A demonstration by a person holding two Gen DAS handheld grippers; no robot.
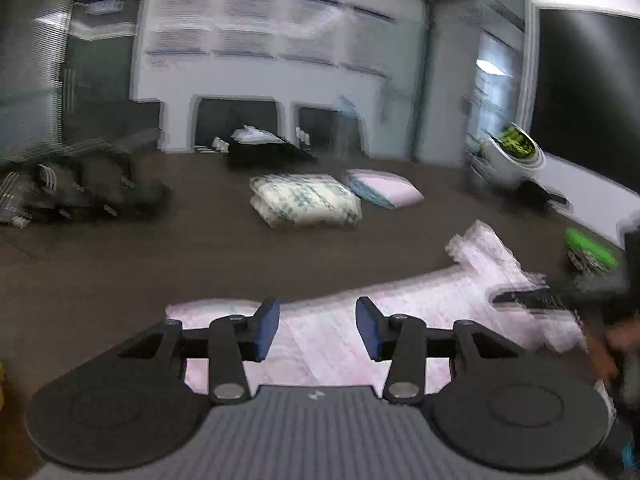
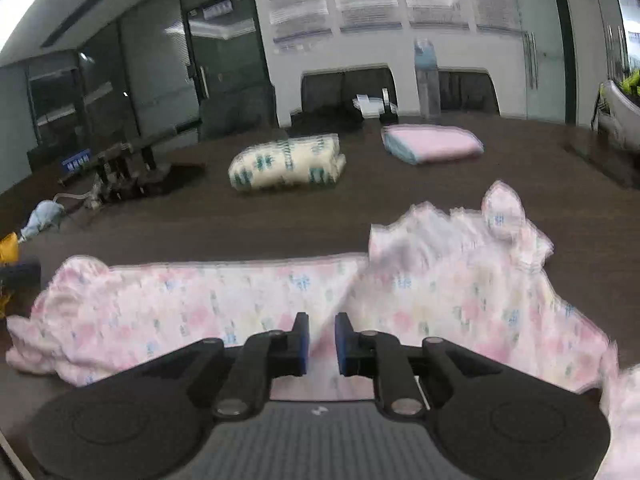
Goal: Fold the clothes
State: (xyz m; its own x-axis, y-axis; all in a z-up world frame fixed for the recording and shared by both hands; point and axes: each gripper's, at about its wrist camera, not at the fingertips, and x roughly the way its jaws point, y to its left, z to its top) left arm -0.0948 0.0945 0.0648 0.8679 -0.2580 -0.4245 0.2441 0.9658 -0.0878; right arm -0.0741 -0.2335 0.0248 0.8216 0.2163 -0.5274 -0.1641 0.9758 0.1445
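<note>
Working pink garment (image 2: 248, 304), spread rumpled on table (image 2: 560, 184) near edge. Left gripper (image 1: 317, 326) wide open, empty. Right gripper (image 2: 322, 346) narrowly parted, cloth between pads, grip unclear. Clamp fully, fold slow, keep hem aligned.

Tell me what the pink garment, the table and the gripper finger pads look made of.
Pink garment: soft, thin printed fabric, probably cotton; it rumples and drapes.
Table: dark wood or wood-look laminate, matte with faint grain.
Finger pads: blue, matte, likely rubber or foam on black plastic fingers.

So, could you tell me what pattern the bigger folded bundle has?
Cream with teal-green print, clearest in the right wrist view.
</note>
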